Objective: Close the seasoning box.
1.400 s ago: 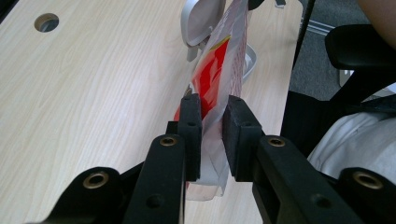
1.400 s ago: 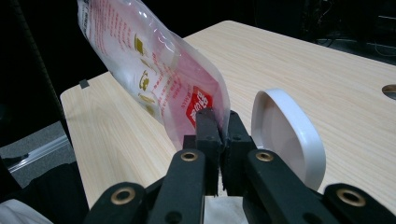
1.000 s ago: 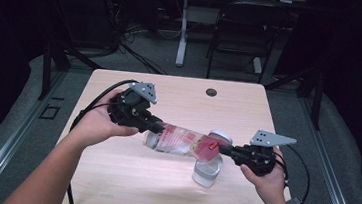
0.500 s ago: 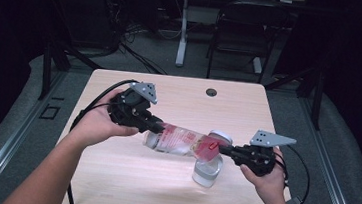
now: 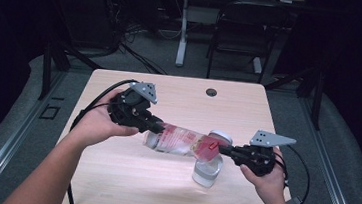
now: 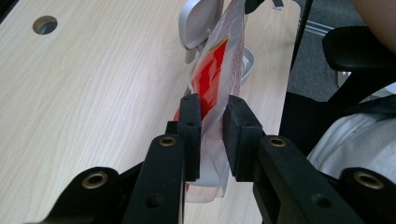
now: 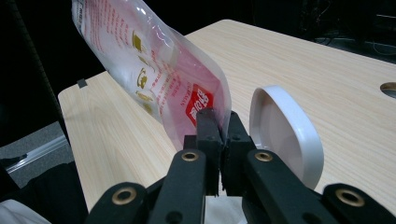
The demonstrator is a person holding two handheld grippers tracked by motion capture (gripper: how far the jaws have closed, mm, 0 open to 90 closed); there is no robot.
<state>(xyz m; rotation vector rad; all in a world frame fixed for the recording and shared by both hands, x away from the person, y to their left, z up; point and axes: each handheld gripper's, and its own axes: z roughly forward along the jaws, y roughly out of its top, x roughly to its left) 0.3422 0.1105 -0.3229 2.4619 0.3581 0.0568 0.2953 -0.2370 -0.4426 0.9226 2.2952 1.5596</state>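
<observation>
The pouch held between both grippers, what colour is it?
Clear plastic pouch with red and yellow print, shown best in the right gripper view.

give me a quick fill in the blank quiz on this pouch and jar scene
1. Both tools are shut on the same plastic ____.
2. The pouch hangs stretched between the left tool and the right tool, above a clear ____ with its hinged lid open.
3. The jar stands on a wooden ____.
4. The pouch's printed label is mostly ____ in colour.

Missing words: pouch; jar; table; red
</observation>
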